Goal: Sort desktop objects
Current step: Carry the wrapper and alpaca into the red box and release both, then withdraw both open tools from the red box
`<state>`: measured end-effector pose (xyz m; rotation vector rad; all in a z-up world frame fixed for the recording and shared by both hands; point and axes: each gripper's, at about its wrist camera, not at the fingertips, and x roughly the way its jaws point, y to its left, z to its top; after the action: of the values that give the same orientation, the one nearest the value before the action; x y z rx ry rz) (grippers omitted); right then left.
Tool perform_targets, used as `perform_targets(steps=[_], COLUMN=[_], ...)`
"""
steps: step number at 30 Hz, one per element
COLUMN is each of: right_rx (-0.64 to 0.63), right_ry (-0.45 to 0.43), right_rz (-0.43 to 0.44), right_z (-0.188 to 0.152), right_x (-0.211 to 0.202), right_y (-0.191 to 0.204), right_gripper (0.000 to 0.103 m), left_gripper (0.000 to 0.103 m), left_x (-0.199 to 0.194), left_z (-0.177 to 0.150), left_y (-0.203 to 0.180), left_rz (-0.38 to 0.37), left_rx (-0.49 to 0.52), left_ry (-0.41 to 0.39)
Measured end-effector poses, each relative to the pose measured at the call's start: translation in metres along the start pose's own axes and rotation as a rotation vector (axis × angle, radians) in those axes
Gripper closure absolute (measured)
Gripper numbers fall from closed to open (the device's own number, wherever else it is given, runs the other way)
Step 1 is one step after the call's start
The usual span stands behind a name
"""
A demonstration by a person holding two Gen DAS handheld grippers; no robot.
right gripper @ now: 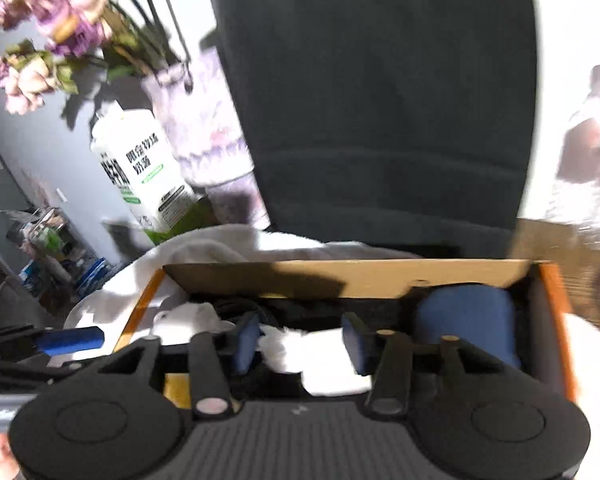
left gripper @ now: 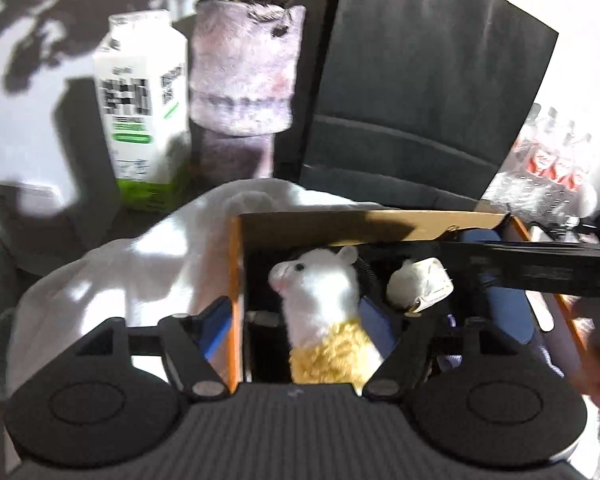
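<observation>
An open cardboard box (left gripper: 364, 226) with orange edges holds a white alpaca plush with a yellow body (left gripper: 320, 292), a crumpled white mask (left gripper: 420, 284) and a blue object (left gripper: 508, 308). My left gripper (left gripper: 296, 320) is open; its blue pads straddle the box's left wall and the plush stands between them. My right gripper (right gripper: 300, 340) is open above the same box (right gripper: 380, 276), over white crumpled things (right gripper: 300, 344), beside a blue cylinder (right gripper: 468, 320). The left gripper's blue pad (right gripper: 70, 338) shows at the left.
A milk carton (left gripper: 140, 108) and a fuzzy purple vase (left gripper: 246, 68) with dried flowers (right gripper: 32, 52) stand behind the box. A black paper bag (left gripper: 428, 80) stands behind right. A white towel (left gripper: 140, 264) lies under the box's left. A black bar (left gripper: 540, 268) crosses the box at right.
</observation>
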<state>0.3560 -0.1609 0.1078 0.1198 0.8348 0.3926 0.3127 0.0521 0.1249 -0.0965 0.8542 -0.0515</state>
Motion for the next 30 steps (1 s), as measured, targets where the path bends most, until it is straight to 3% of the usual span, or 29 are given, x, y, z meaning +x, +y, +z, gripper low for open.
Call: perform_targets(steps=[2,5,8,11,15,18,21,27,30], right_rx=[-0.024,-0.061,-0.09,-0.129,-0.19,-0.246,-0.259,-0.209,-0.156], right_ry=[-0.023,-0.033,-0.041,-0.07,-0.114,-0.166,-0.215,-0.326,-0.426], right_rz=[-0.052,-0.123,-0.141,-0.152,-0.15,-0.123,-0.097,-0.112,-0.132], right_z=[-0.005,-0.02,-0.041,-0.074,-0.128,-0.175,-0.223,-0.313,-0.358], right_x=[-0.024,-0.062,-0.097,-0.137,-0.179,-0.208,-0.232,-0.26,-0.266], right_y=[-0.001,-0.003,0.0,0.003,0.016,0.028,0.036,0.049,0.053], right_gripper=[0.047,0.046,0.045,0.037,0.034,0.026,0.025,0.022,0.018], left_gripper=[0.028,0.028,0.028,0.026,0.023,0.021,0.017,0.01,0.01], left_x=[-0.009,-0.031,-0.064,-0.099,-0.146,-0.174,-0.194,-0.208,-0.203], left_z=[-0.006,-0.021,-0.048,-0.083,-0.141,-0.184,-0.224,-0.314,-0.36], left_y=[-0.003,0.0,0.002,0.005,0.008,0.007,0.0,-0.016,-0.029], left_rz=[0.046,0.052,0.047,0.041,-0.001,-0.029,-0.017,0.036,0.051], left_rx=[-0.009,-0.041,-0.031,-0.012,0.006,-0.004,0.001,-0.009,0.052], left_ry=[0.016,0.031,0.002,-0.023,-0.086,-0.142,-0.191,-0.28,-0.284])
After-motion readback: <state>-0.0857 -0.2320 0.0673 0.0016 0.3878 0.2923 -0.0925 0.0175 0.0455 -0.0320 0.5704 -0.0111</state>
